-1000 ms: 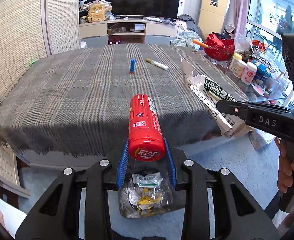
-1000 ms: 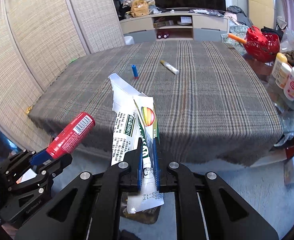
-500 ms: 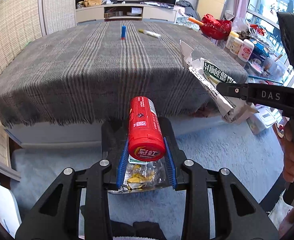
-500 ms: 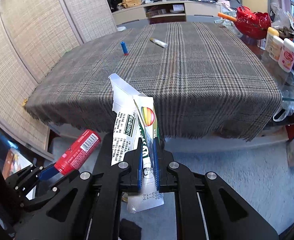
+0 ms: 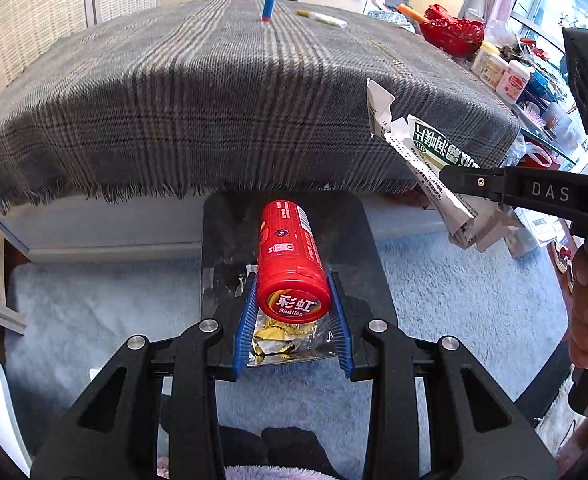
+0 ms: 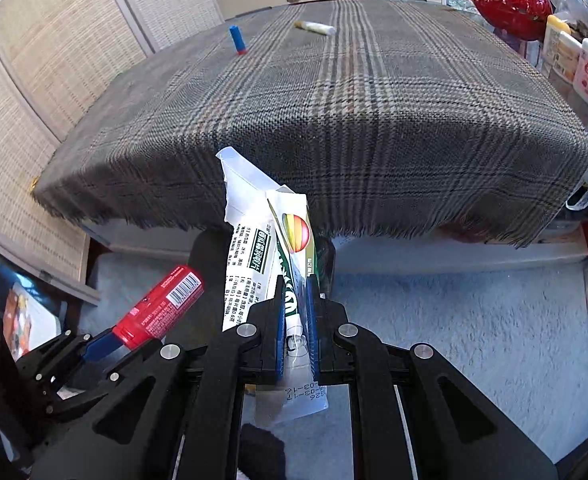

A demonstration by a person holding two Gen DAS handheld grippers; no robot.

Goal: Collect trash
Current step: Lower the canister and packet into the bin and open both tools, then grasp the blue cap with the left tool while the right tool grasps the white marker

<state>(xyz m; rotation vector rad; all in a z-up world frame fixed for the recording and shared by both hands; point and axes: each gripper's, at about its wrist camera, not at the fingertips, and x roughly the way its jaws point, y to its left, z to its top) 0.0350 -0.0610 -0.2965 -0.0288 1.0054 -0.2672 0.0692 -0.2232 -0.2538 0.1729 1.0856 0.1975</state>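
My left gripper (image 5: 292,320) clamps the rigid, smooth Skittles tube (image 5: 290,264) near its cap; my right gripper (image 6: 295,320) pinches the light, crushable flattened carton (image 6: 272,248).

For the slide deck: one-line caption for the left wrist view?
Left hand-held gripper grips a red Skittles tube above a black bin beside the plaid-covered table.

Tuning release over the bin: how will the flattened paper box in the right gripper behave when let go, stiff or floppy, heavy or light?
The flattened paper box looks thin and creased, so probably floppy and light. It sticks out past the right gripper without drooping, so it has some stiffness. Torn flaps at its far end may snag on the bin rim or flutter off line.
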